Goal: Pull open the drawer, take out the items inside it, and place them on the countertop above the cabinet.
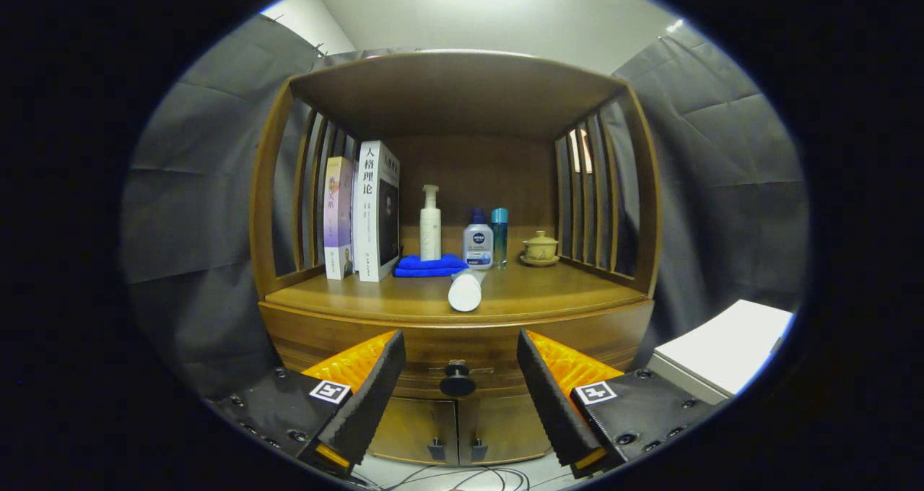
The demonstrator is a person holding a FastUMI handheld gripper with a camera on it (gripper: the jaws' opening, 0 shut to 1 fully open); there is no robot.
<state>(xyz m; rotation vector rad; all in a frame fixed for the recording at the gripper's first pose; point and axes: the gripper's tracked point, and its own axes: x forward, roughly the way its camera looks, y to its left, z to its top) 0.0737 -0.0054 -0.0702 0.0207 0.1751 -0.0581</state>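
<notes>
Right now the claw [459, 397] is wide open and holds nothing. Between its 2 fingers sits the round knob [457, 383] of the drawer [462, 346], which is closed. Above, a white tube [465, 289] lies on the table [548, 296].

light: overhead glare, bright | focus: sharp | edges: fisheye bowing, dim

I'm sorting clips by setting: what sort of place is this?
Likely a staged home corner in a cloth-walled booth: a brown wooden cabinet with upright books, toiletry bottles and a folded blue cloth on its countertop. The open gripper frames the shut drawer's round black knob.
</notes>
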